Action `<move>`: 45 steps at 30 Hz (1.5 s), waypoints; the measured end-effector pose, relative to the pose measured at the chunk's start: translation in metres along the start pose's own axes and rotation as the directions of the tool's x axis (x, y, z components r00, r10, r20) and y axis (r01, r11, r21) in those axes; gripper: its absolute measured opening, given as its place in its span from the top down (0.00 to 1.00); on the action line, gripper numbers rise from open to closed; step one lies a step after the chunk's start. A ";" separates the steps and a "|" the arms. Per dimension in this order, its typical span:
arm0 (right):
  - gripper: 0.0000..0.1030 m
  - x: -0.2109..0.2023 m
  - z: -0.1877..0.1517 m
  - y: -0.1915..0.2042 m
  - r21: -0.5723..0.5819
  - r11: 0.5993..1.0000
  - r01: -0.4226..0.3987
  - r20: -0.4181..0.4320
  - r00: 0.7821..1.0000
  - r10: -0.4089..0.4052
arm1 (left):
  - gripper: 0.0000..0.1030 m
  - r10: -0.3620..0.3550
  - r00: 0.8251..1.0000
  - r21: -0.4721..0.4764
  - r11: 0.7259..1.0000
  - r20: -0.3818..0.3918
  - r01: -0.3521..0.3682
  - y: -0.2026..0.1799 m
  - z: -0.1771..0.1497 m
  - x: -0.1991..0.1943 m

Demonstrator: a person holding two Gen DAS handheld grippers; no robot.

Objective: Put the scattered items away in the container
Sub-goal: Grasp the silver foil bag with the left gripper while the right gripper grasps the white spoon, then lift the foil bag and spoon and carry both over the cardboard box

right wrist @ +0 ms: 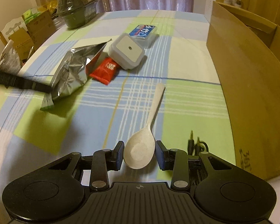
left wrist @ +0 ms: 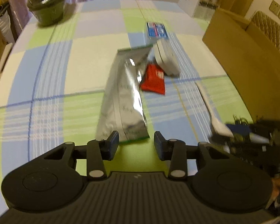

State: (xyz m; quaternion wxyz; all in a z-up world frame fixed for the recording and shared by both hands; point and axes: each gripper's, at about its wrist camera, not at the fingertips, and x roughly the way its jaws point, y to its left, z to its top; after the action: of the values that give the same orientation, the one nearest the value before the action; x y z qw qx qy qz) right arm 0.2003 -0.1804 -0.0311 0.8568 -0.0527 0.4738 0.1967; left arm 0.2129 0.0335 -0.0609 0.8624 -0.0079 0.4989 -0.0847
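Note:
A crumpled silver pouch (left wrist: 123, 97) stretches away from my left gripper (left wrist: 136, 141), which is shut on its near end. In the right wrist view the pouch (right wrist: 71, 74) stands tilted off the cloth with a shadow under it. My right gripper (right wrist: 140, 154) is shut on the bowl of a white spoon (right wrist: 154, 110), whose handle points away. Loose on the table lie a red packet (right wrist: 104, 71), a grey square box (right wrist: 127, 51) and a blue pack (right wrist: 142, 31). The open cardboard box (right wrist: 252, 93) stands at the right.
A green wrapped bowl (right wrist: 76, 9) sits at the far left of the checked tablecloth (right wrist: 186, 56). A black cable with plugs (right wrist: 196, 143) lies beside my right fingers, near the box wall. Cartons and bags stand beyond the table's left edge.

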 end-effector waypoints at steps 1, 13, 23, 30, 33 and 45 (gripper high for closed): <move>0.62 0.000 -0.001 0.000 -0.001 1.000 0.001 -0.002 1.000 -0.001 | 0.57 0.011 1.000 0.004 1.000 0.008 -0.011 0.001 0.006 0.001; 0.62 0.003 -0.014 0.003 -0.064 0.998 0.002 0.012 1.000 -0.001 | 0.48 0.026 0.996 0.086 0.996 -0.088 -0.018 0.009 0.049 0.067; 0.62 -0.007 -0.022 0.008 -0.083 0.997 -0.006 -0.006 1.000 0.005 | 0.55 0.009 0.992 0.032 0.999 -0.125 -0.005 -0.004 0.006 0.037; 0.62 -0.028 -0.044 0.007 -0.104 0.995 -0.011 -0.030 1.000 0.008 | 0.53 -0.032 0.986 0.008 0.999 -0.163 0.033 -0.033 -0.051 0.004; 0.62 -0.033 -0.053 0.007 -0.111 0.994 -0.001 -0.031 1.000 -0.002 | 0.38 -0.051 0.983 -0.015 0.999 -0.174 0.049 -0.035 -0.060 -0.004; 0.61 -0.030 -0.058 0.004 -0.109 0.994 0.016 -0.027 0.999 -0.019 | 0.30 -0.062 0.969 0.019 0.998 -0.239 0.068 -0.025 -0.033 0.027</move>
State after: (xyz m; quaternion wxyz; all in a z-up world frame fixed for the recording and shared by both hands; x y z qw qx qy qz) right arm 0.1386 -0.2018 -0.0377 0.8477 -0.1062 0.4737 0.2137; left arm 0.1937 0.0068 -0.0982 0.7930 -0.0025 0.5973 -0.1198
